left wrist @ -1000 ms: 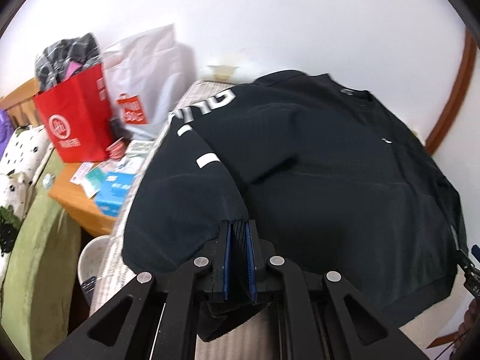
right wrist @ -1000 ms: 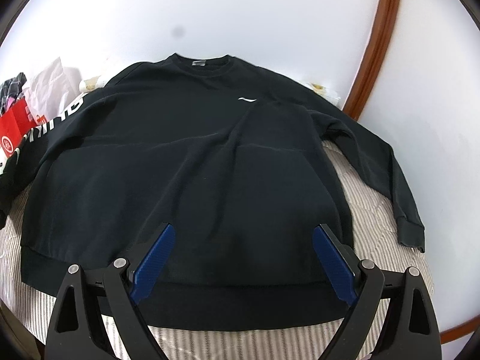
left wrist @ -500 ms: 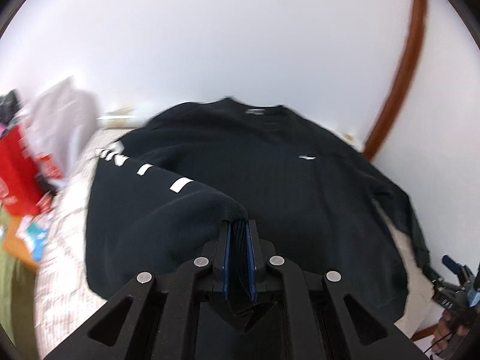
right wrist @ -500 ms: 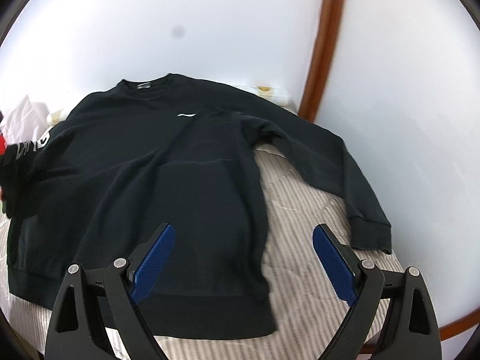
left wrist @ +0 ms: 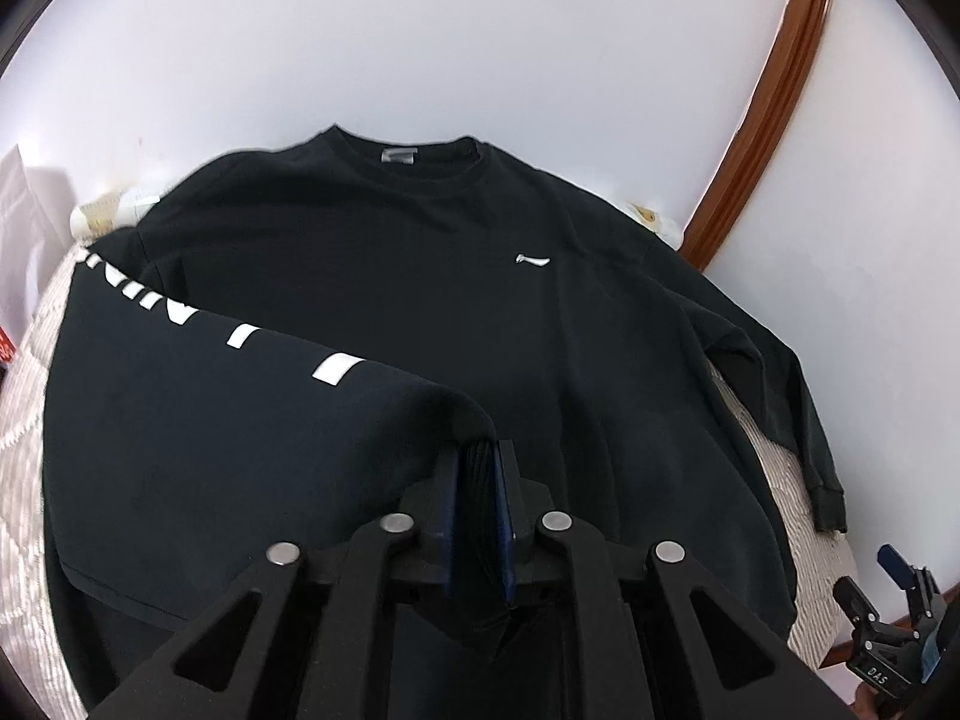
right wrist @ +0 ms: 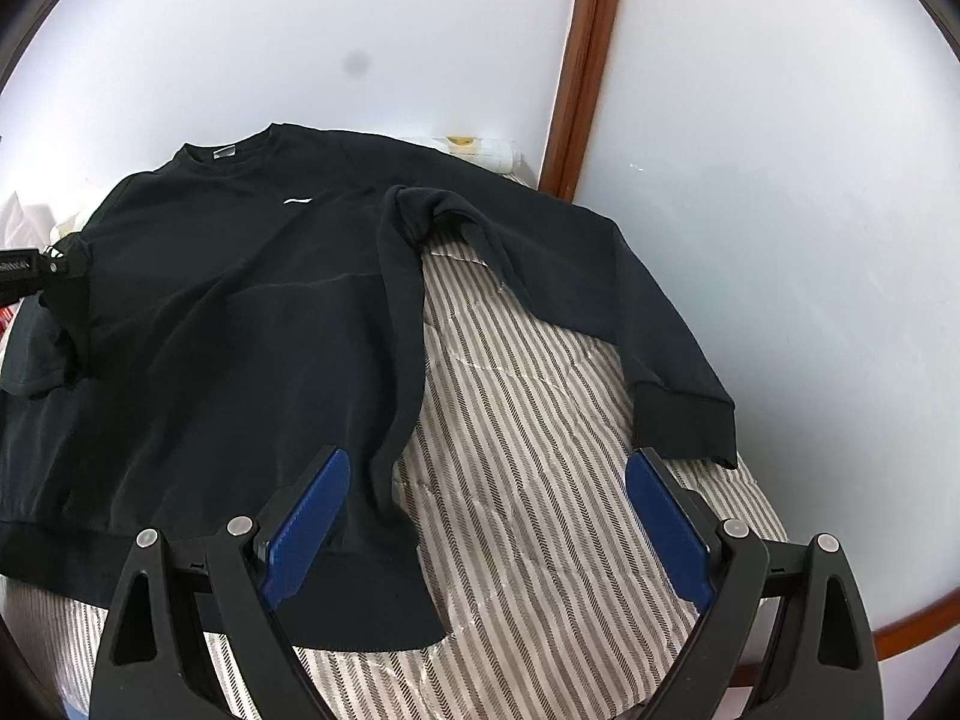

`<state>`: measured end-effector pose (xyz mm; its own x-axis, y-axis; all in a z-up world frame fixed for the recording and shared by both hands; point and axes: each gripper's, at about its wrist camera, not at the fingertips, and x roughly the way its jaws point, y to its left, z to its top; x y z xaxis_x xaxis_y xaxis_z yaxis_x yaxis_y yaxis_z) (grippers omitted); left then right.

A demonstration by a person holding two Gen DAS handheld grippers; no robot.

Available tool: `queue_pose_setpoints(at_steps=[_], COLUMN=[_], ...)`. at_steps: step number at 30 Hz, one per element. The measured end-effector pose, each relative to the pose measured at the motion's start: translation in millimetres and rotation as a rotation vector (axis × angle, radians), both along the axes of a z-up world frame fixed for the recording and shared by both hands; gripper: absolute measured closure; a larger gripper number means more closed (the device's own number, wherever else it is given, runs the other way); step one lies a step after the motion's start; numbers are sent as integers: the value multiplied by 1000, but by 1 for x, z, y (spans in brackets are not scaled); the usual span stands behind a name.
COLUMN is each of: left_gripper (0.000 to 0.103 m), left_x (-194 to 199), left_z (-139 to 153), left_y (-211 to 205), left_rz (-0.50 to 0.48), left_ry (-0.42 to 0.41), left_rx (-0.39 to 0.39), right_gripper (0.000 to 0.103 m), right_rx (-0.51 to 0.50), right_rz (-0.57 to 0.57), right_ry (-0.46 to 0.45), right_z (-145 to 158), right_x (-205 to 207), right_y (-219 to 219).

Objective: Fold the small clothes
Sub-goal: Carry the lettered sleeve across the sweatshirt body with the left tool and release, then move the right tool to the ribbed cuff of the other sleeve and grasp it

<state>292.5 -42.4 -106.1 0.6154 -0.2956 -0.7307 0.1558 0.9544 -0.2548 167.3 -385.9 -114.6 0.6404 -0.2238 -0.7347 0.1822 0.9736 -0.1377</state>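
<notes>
A black sweatshirt (left wrist: 420, 276) lies flat, chest up, on a striped bed cover (right wrist: 528, 480). My left gripper (left wrist: 480, 450) pinches the cuff of the left sleeve (left wrist: 240, 408), the one with white lettering, and holds it over the sweatshirt's body. Its jaws are opening, with the cuff fabric still pressed between the pads. In the right wrist view the same left gripper (right wrist: 36, 270) shows at the left edge. My right gripper (right wrist: 486, 462) is open and empty, above the cover between the sweatshirt's right side and the right sleeve (right wrist: 600, 276), whose cuff (right wrist: 684, 420) lies near the right fingertip.
A white wall runs behind the bed, with a brown wooden frame (right wrist: 576, 90) at the right. A white bag (left wrist: 24, 228) stands at the far left. A small white bottle (right wrist: 480, 147) lies by the wall behind the sweatshirt.
The left gripper has carried the lettered sleeve to the right, over the sweatshirt's body. The right gripper, still open, has moved right from over the hem to over the bare cover by the right sleeve.
</notes>
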Motion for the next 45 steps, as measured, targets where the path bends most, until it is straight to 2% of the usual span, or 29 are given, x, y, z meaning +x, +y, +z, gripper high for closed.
queue_pose_setpoints(at_steps=[3, 4, 6, 8, 11, 15, 18, 21, 25, 27, 28, 29, 30, 31, 33, 35, 39, 45], left_gripper=[76, 75, 63, 55, 54, 51, 51, 47, 44, 43, 43, 43, 43, 43, 43, 43, 43, 44], left_x=[-2, -5, -4, -10, -23, -37, -45, -54, -64, -66, -64, -62, -60, -58, -54, -49, -44, -41], left_z=[0, 3, 8, 14, 19, 17, 8, -8, -28, -38, -42, -46, -50, -54, -59, -64, -70, -75], left_y=[5, 9, 13, 26, 58, 111, 150, 186, 212, 218, 219, 219, 218, 216, 210, 207, 201, 209], left_rz=[-9, -3, 10, 29, 85, 191, 271, 322, 371, 356, 341, 325, 310, 299, 291, 291, 317, 349], left_ry=[10, 2, -15, -37, -46, -35, -6, 35, 67, 74, 80, 85, 88, 88, 79, 78, 99, 115], left_rx=[-32, -31, -10, -3, 7, 17, 58, 80, 133, 128, 115, 99, 87, 84, 91, 101, 134, 155], right_gripper=[11, 11, 11, 11, 12, 39, 41, 39, 38, 40, 43, 53, 68, 76, 97, 98, 98, 98], right_rx=[23, 37, 60, 72, 100, 139, 179, 183, 149, 153, 161, 172, 190, 204, 228, 214, 274, 246], right_rz=[15, 31, 64, 97, 172, 320, 421, 475, 488, 500, 504, 505, 507, 513, 530, 554, 568, 477], right_ry=[0, -3, -13, -24, -37, -60, -36, -7, 57, 93, 104, 115, 131, 145, 158, 131, 72, -40], right_z=[-1, -1, 1, 4, 10, 16, 10, -3, -34, -49, -54, -60, -66, -69, -71, -64, -30, 23], right_x=[5, 7, 14, 24, 39, 62, 85, 108, 145, 162, 168, 174, 181, 185, 191, 192, 199, 225], right_y=[4, 7, 17, 32, 61, 113, 153, 186, 206, 212, 213, 214, 216, 218, 221, 224, 211, 167])
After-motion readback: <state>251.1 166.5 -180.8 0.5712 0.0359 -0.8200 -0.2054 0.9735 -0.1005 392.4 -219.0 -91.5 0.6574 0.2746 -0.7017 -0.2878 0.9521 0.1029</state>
